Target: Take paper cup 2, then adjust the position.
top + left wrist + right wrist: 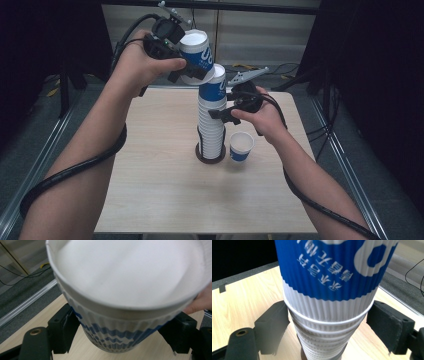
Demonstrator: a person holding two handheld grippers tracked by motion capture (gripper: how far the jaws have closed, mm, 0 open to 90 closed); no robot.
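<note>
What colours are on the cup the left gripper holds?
Blue with white print, white ribbed base: lifted cup; clearest in the high view.

Looks like a lab or recording bay, not a home; small pale wood-grain table (pixel 165 200) stands alone on grey carpeted floor (pixel 30 130); black curtains (pixel 375 75) close both sides; metal floor rails (pixel 345 170) run along each flank of the table; loose black and yellow cables (pixel 250 67) lie on the floor behind; pale panelled wall (pixel 260 30) at the back.
</note>
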